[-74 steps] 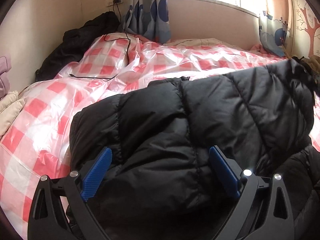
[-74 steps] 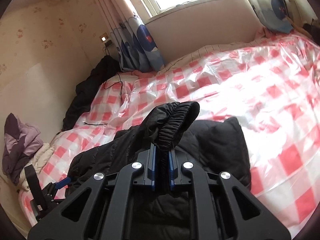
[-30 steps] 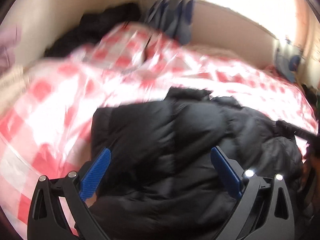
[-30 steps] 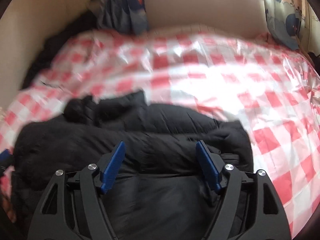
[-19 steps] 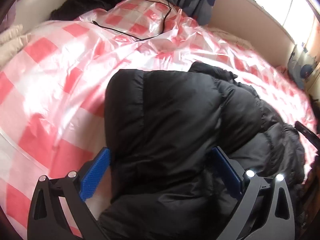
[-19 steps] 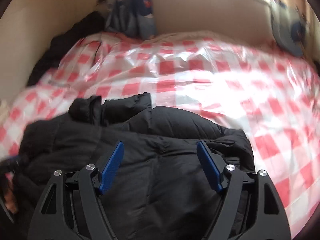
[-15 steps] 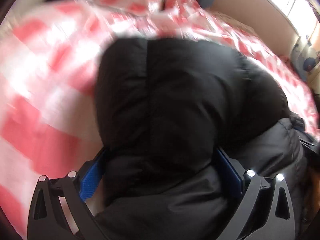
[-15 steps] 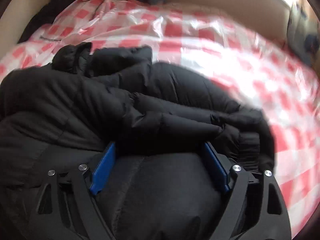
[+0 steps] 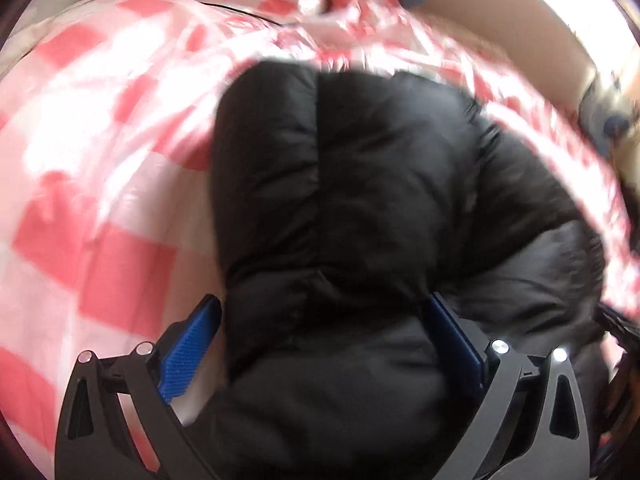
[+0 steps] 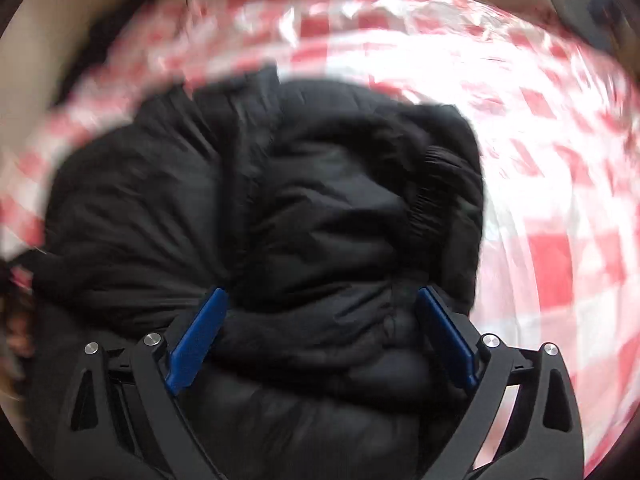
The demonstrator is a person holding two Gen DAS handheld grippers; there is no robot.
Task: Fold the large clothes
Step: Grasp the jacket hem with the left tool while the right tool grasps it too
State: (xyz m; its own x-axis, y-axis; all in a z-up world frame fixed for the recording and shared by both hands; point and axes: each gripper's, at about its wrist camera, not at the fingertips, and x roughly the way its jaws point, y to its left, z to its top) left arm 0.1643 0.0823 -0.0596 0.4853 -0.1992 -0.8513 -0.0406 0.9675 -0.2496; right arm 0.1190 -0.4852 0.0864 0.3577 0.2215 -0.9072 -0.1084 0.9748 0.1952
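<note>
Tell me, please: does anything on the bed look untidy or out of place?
The jacket is bunched in a lumpy heap on the checked cover, not flat. One ribbed cuff lies crumpled on top at its right. Both views are blurred, so no damage can be judged. Nothing is spilled.

Hand-held gripper point(image 10: 322, 334) — black frame, blue pads point(image 10: 196, 336), silver screws.
</note>
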